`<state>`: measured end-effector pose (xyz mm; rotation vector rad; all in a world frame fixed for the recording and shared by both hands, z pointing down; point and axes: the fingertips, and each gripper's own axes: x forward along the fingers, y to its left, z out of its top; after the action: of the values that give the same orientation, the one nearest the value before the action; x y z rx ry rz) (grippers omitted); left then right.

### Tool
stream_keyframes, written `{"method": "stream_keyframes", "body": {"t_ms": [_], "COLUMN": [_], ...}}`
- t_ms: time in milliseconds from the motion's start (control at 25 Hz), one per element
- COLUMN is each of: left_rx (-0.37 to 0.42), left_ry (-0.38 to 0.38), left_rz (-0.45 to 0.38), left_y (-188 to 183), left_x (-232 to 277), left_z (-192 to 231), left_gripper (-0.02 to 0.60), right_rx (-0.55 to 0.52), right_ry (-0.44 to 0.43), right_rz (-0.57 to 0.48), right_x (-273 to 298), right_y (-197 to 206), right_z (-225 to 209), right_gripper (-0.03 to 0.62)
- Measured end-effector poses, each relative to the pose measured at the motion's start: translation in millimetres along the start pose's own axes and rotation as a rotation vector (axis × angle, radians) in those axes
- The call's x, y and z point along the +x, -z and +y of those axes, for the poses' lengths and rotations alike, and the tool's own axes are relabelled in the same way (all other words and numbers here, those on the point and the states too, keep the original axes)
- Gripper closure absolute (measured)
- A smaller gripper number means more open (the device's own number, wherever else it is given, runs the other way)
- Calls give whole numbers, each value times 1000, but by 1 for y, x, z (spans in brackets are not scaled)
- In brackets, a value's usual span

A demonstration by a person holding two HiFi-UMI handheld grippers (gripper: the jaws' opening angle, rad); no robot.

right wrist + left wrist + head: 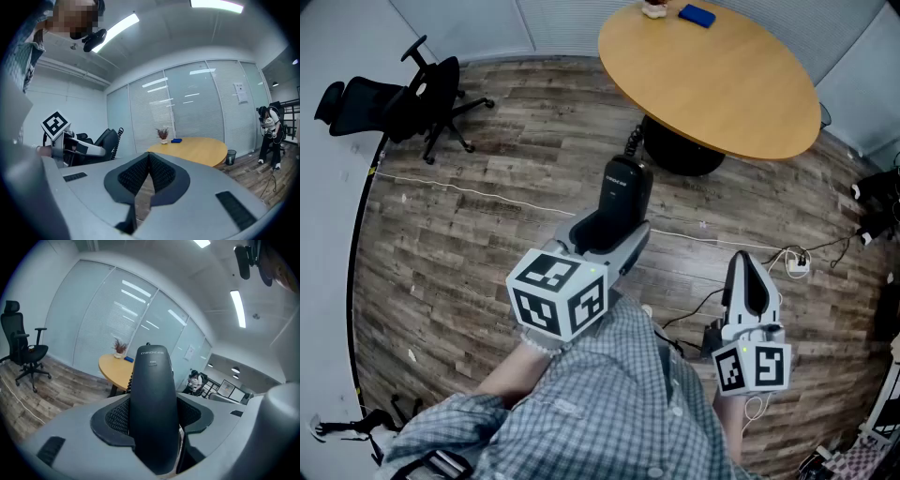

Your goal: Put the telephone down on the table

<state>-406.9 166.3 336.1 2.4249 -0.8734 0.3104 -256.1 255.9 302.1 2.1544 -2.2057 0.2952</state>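
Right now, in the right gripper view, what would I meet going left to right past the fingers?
telephone → potted plant → blue object → bin → person

A wood-plank floor (487,234) runs up to pale walls (323,244). A round, tan worktop (722,84) stands on a black pedestal (680,150), with a small plant (162,134) and a blue item (697,15) near its far edge. A black office chair (403,94) sits by the wall, well apart from the worktop. Glass partitions (93,329) with blinds close the far side. Strip lights (238,308) glow on the ceiling. A white cable (469,190) crosses the floor, and a dark bin (230,157) stands near the worktop.
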Motion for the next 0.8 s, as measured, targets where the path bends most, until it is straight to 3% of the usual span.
{"method": "stream_keyframes", "body": {"t_ms": [800], "left_rx": [15], "left_ry": [-29], "left_rz": [-20], "left_y": [6], "left_x": [20], "left_z": [-41], "left_gripper": [308], "right_rx": [28], "right_ry": [-10], "right_rz": [-19], "right_x": [-18], "right_y": [-1], "right_z": [-53], "right_gripper": [586]}}
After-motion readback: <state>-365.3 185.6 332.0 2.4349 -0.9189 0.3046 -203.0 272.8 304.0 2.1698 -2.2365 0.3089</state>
